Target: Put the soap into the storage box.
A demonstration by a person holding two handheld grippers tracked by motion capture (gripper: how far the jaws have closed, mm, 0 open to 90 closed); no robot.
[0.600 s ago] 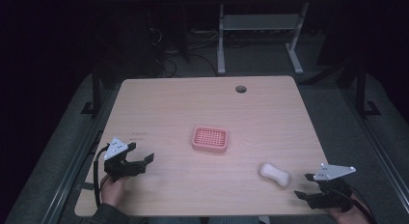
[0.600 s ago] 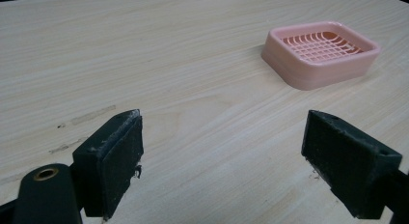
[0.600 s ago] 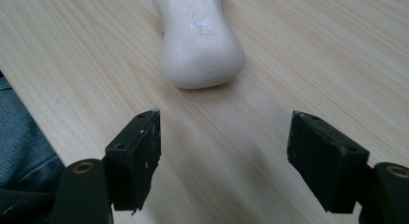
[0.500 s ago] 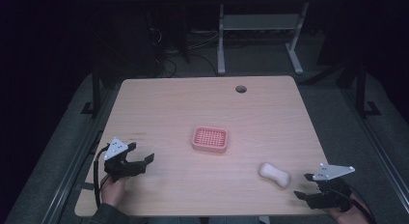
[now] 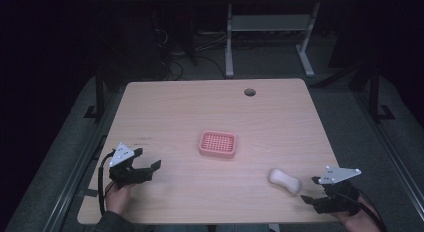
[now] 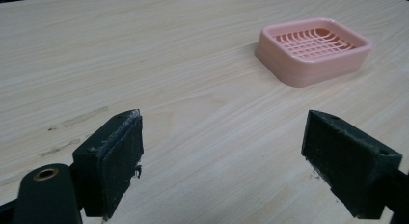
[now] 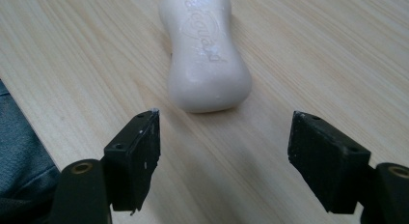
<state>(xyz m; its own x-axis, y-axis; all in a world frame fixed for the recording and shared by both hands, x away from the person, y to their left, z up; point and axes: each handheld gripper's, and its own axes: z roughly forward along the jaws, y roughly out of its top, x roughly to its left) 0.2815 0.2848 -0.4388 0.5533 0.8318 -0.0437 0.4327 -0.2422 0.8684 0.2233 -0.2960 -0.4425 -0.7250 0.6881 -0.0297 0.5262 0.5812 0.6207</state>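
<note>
**A:** honestly nothing has moved since the shot a moment earlier, both hands parked in the same spots, soap and dish right where they were

**B:** yeah. The right gripper (image 5: 311,193) is sitting at the near right corner of the table (image 5: 170,112) with its jaws spread wide and nothing between them. The bar of soap (image 5: 285,180) lies flat just ahead of it, near the front edge, long side pointing away from the jaws in the right gripper view

**A:** and the left gripper (image 5: 149,168)?

**B:** also released, jaws apart over bare wood on the near left, aimed toward the pink soap dish (image 5: 217,144) in the middle of the table, well apart from it

**A:** so the grab is next I guess

**B:** looks like it. If I were doing it I'd slide straight forward so the pads land either side of the narrow waist of the bar, keep low, close gently. It looks wet and slippery, so a squeeze on the rounded end could squirt it out toward the edge
</note>
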